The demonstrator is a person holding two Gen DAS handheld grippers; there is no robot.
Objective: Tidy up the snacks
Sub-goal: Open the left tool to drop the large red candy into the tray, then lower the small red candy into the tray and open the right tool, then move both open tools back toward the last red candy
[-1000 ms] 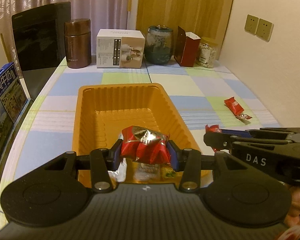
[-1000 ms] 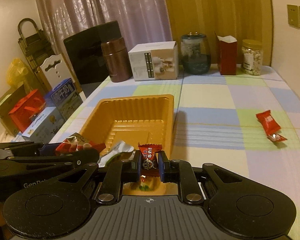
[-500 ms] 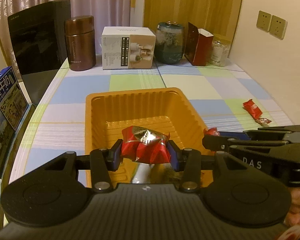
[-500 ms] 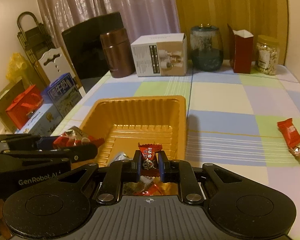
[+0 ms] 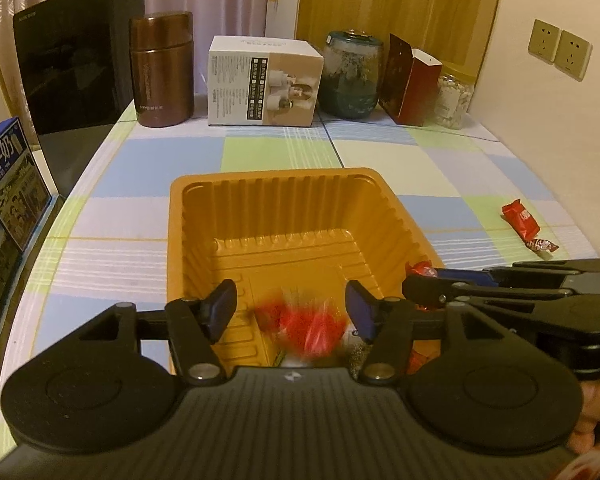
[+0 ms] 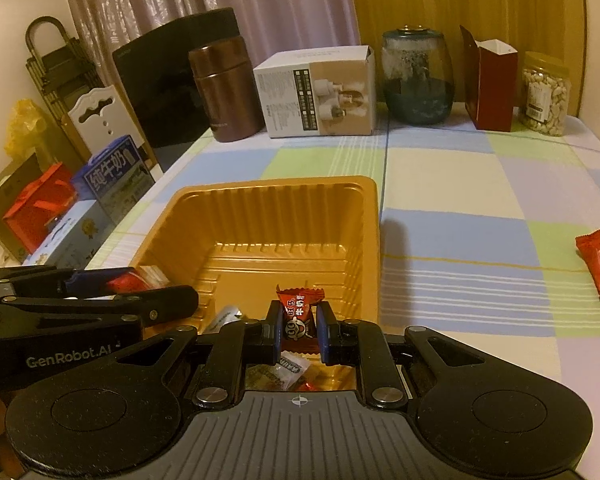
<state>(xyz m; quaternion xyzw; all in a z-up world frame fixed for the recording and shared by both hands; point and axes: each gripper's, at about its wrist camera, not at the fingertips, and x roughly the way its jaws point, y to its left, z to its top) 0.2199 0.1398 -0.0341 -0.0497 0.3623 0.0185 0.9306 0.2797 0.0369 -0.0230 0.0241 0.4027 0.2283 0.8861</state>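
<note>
Over orange tray (image 5: pixel 188 240): left gripper (image 5: pixel 291 312) spread, red snack (image 5: pixel 312 328) blurred between; right gripper (image 6: pixel 298 326) clamps candy (image 6: pixel 299 312).

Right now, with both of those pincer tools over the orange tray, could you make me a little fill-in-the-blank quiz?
1. The left gripper has its jaws ____.
2. The right gripper is pinching a small ____ candy.
3. The blurred red snack is above the ____ tray.
4. Two red snacks lie on the checked ____.

Missing words: open; red; orange; tablecloth

Glossy ribbed plastic tray (image 5: pixel 384 204), shiny foil candy wrapper (image 6: pixel 299 316), matt blk plastic grippers, checked cloth tabletop (image 6: pixel 460 200)
</note>
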